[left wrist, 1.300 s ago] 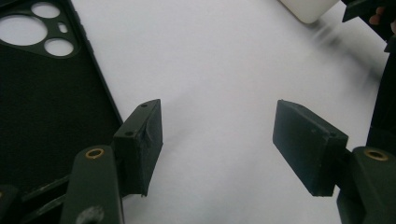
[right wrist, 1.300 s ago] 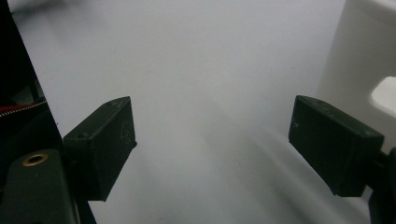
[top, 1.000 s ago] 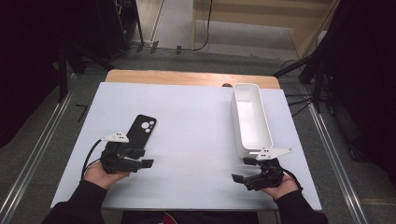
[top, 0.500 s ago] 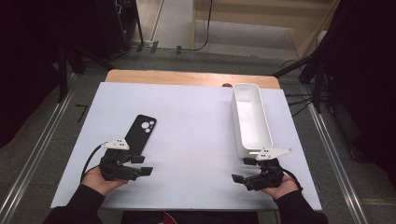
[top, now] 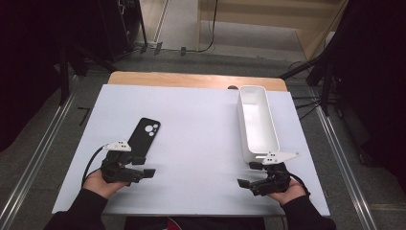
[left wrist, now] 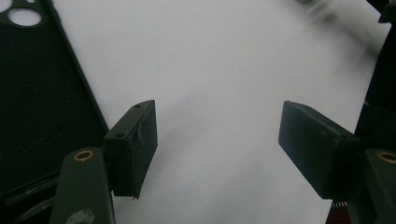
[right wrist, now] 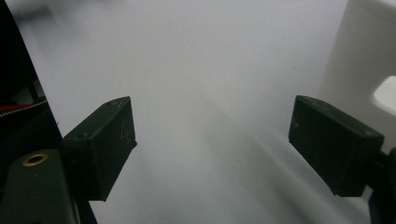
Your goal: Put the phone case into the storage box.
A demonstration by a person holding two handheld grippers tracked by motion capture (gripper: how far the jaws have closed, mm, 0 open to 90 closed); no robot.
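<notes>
Jaws of the left gripper (top: 149, 166) stand well apart, and they have just been opening a little wider, with nothing between them but the white bench (top: 201, 124) surface. In the left gripper view the two black pads (left wrist: 135, 144) frame bare white surface, and the black phone case (left wrist: 42, 93) lies flat just to the left of the left pad, outside the gap; whether that pad brushes the case's edge I cannot tell. From the high view the phone case (top: 143, 136) rests on the left half of the bench, its camera cut-outs at the far end, its near end just beside the left gripper, which sits low at the near left with the person's hand around it.

At the near right, the right gripper (top: 250, 175) is also wide open and holds nothing. Its own view shows the pads (right wrist: 100, 140) spread over empty white surface, with the wall of the white bin (right wrist: 359, 60) rising at the right edge. In the high view that long white bin (top: 258, 122) stands on the right side of the bench, running from far to near, its near end just beyond the right gripper.
</notes>
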